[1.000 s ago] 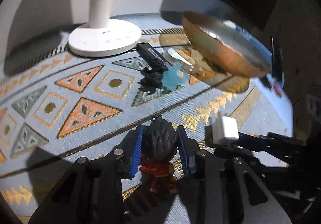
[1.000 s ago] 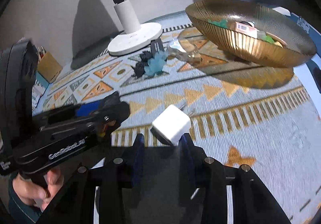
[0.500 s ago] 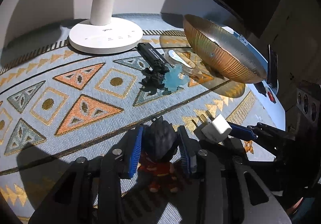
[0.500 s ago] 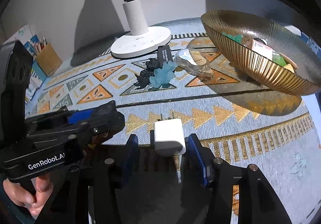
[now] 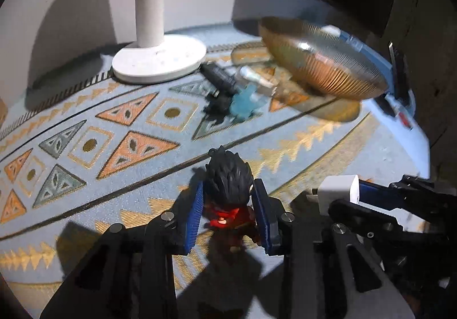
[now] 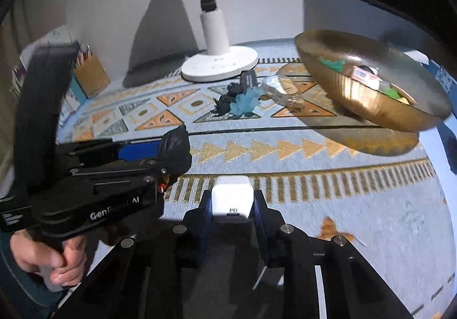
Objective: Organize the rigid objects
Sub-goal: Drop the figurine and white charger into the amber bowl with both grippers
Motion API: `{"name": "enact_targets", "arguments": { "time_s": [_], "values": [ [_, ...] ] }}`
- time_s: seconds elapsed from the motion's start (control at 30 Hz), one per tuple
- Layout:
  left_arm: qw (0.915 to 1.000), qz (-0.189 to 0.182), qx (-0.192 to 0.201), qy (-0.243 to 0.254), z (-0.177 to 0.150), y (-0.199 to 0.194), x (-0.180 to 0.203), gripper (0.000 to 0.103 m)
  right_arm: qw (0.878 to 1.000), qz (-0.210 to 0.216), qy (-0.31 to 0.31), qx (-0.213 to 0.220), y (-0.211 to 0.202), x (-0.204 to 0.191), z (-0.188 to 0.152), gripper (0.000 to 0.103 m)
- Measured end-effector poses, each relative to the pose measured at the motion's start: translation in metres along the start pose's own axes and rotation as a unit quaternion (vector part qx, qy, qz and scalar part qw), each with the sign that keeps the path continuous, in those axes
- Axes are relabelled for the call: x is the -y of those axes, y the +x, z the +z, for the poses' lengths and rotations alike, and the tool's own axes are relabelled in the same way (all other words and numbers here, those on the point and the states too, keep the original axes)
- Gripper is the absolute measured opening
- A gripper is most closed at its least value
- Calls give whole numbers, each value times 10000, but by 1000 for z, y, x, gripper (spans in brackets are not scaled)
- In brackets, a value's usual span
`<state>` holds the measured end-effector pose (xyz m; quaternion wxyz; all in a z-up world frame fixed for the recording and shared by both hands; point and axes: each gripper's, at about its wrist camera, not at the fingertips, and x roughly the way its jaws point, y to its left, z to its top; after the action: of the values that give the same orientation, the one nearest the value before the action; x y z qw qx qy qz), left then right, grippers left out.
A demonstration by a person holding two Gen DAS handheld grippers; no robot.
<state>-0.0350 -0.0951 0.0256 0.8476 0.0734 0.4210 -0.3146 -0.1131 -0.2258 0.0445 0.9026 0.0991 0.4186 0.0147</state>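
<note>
Left tool (image 5: 227,212): closed on the figurine (image 5: 230,193); blue pads press both sides of its spiky black head, red body hanging between the fingers, just above the patterned cloth (image 5: 85,144) on the worktop.
Right tool (image 6: 232,203): closed on the white charger block (image 6: 232,200), gripped by its two flat sides, port end facing my camera.
Bowl (image 6: 371,84): gold, ribbed, toward the far right edge of the worktop; already carries a few small items. My guess is both pieces go there.
Loose pieces: black and pale blue bits (image 6: 240,99), a dark stick and a clear case lie between the lamp base (image 6: 220,63) and the bowl.
Risk, collision: my two tools sit close side by side; heading to the bowl together could knock them and jar a grip.
Risk, figurine: held by a rounded head only; it may swivel or slip out on a quick swing.
Risk, bowl: shallow, sloped wall; a drop from height could bounce a piece out or tip the rim.
</note>
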Motion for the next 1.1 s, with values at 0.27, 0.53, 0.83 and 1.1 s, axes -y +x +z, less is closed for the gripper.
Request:
{"name": "enact_targets", "arguments": {
  "time_s": [0.27,0.53,0.83,1.1],
  "values": [
    [9946,-452,908,203,53,-62,34,31,9939,-131,533,957,-82,53,32,26],
    [9846,-770,1379,756,145,-60,96,31,9698,-1187,1326,1670,-142,142,95,26],
    [9924,-1067,388,479,184,66,118,31,9737,-1096,1872,692,-58,205,125,26],
    [9931,-1048,-34,534,175,106,130,31,9770,-1294,1674,249,-16,212,119,26]
  ]
}}
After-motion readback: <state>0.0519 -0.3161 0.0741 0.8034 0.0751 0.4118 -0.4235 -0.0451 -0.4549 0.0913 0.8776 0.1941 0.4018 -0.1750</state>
